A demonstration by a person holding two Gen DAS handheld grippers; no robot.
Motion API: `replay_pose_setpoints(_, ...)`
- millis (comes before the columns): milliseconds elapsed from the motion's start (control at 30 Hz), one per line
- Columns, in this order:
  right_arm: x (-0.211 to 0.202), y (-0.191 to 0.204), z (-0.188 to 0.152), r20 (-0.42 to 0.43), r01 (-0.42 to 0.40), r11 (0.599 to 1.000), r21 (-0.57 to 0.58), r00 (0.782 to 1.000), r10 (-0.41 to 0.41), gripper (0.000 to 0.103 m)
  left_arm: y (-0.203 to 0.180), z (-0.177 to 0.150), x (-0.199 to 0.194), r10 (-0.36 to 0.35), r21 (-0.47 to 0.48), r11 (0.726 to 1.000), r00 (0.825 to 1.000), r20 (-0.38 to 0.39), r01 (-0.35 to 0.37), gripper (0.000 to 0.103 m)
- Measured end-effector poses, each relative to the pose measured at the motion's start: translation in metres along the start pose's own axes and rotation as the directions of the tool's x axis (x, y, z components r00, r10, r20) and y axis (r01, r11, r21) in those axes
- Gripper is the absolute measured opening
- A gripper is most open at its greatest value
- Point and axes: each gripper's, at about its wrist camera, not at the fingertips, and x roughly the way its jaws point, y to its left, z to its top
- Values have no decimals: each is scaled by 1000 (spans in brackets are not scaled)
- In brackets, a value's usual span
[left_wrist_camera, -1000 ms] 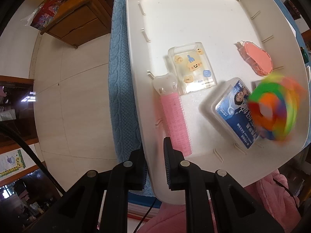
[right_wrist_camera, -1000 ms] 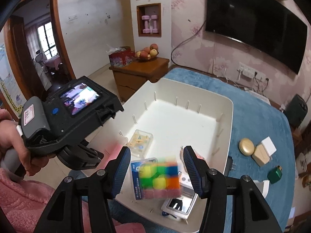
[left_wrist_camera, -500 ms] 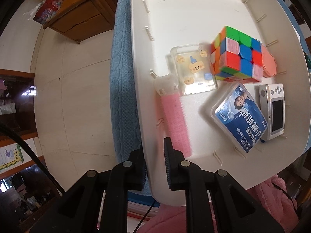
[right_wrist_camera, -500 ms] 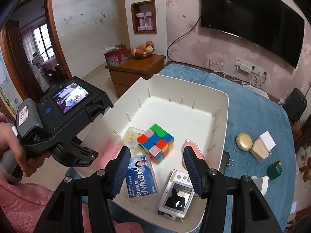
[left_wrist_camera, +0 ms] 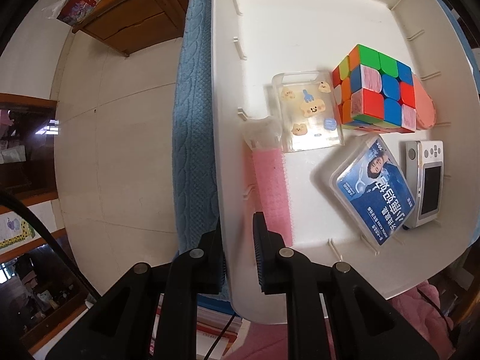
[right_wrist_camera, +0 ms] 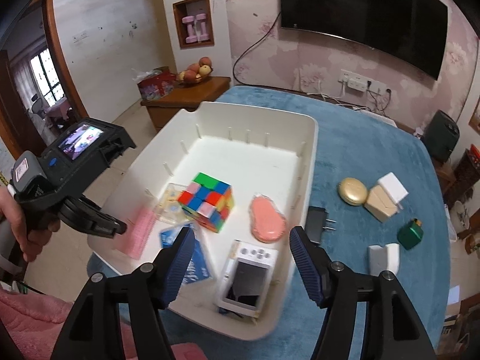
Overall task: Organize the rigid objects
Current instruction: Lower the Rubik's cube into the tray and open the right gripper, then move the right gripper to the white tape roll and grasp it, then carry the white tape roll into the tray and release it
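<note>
A white plastic bin (left_wrist_camera: 300, 15) stands on a blue tablecloth. My left gripper (left_wrist_camera: 237, 225) points straight down and is shut on the bin's near left wall, one finger outside and one inside. In the bin lie a colourful puzzle cube (left_wrist_camera: 375, 90), a clear phone case (left_wrist_camera: 306, 111), a pink brush (left_wrist_camera: 270, 186), a blue-labelled box (left_wrist_camera: 375, 192), a small white camera (left_wrist_camera: 426, 180) and a salmon case (left_wrist_camera: 424, 105). My right gripper (right_wrist_camera: 240, 237) hovers above the bin's near right corner, its jaws opening with nothing between them. The cube (right_wrist_camera: 207, 202) rests free on the bin floor.
On the cloth right of the bin (right_wrist_camera: 312, 138) lie a black charger (right_wrist_camera: 316, 223), a gold compact (right_wrist_camera: 352, 190), a beige and white box (right_wrist_camera: 385, 201), a green box (right_wrist_camera: 410, 234) and a white holder (right_wrist_camera: 384, 258). A wooden cabinet (right_wrist_camera: 186, 96) stands beyond the table.
The cube, blurred between my right fingers a second ago, now rests in the bin beside the phone case. My right gripper has drawn back to the right and widened. The left has stayed put.
</note>
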Motion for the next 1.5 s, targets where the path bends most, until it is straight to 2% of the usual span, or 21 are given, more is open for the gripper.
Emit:
replay_pose_setpoints(167,-7,-30,-4,-7,9,1000,17,1000,-9,68,-2,4,1,15,-30,999,1000,-17,-15,17)
replay_pose_setpoints(267,-10,-54,-7,-11,29,999,43,1000,-28,74,-5,5,1,34,-61,998,999,-21,-36,17)
replay_pose_setpoints(567,0,-119,-14,-65,64,989,136,996,-55,74,-2,2,0,63,-173,983,998,-17,-65,18)
replay_pose_setpoints(733,20,-155,-22,-151,63,972,225,988,-29,74,-9,-2,-3,90,-187,978,996,6,-87,25)
replay_pose_setpoints(967,50,-180,-35,-244,42,957,287,969,30,74,-15,-3,-4,141,-221,966,990,8,-136,26)
replay_pose_setpoints(1233,75,-198,-48,-312,19,918,396,943,115,59,-21,-6,-9,161,-246,957,987,10,-154,31)
replay_pose_setpoints(1333,81,-208,-54,-325,18,887,461,934,150,46,-25,-7,-10,167,-254,954,986,12,-159,32)
replay_pose_setpoints(1400,81,-213,-57,-327,33,874,485,934,146,32,-26,-8,-12,167,-257,953,986,12,-159,32)
replay_pose_setpoints(1500,80,-220,-62,-317,29,852,523,934,163,27,-29,-8,-14,164,-259,953,986,13,-155,32)
